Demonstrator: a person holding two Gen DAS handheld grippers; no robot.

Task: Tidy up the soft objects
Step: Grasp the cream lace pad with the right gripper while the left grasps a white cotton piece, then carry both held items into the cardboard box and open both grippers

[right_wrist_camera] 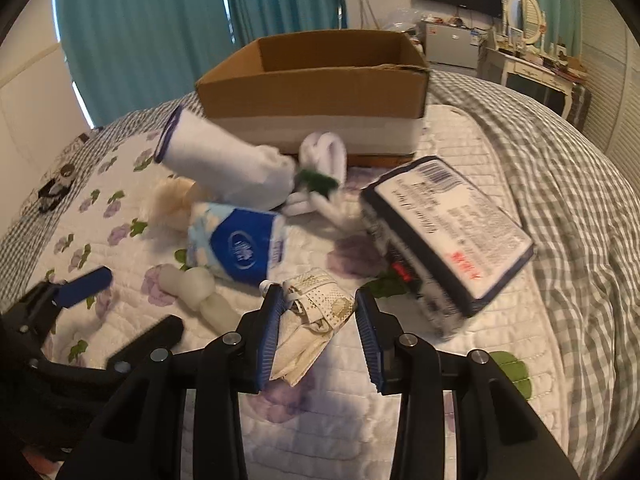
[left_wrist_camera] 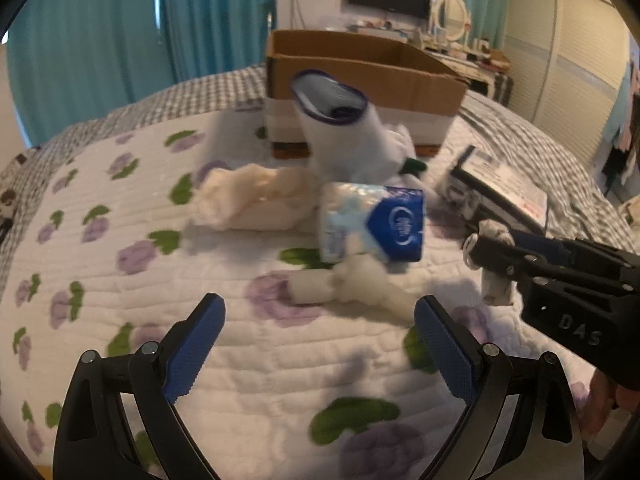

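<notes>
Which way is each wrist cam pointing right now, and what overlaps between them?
Left wrist: low over the quilt, facing the cardboard box; own open left gripper below, right gripper entering at right.
Right wrist: faces the same box; right gripper around a cream cloth bundle, left gripper at lower left.
Shared: box, blue tissue pack, white sock, black-edged package.

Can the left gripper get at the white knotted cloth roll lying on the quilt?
Probably yes. The left gripper has its jaws open and empty, and the white knotted cloth roll lies just ahead on the floral quilt, with nothing between.
</notes>
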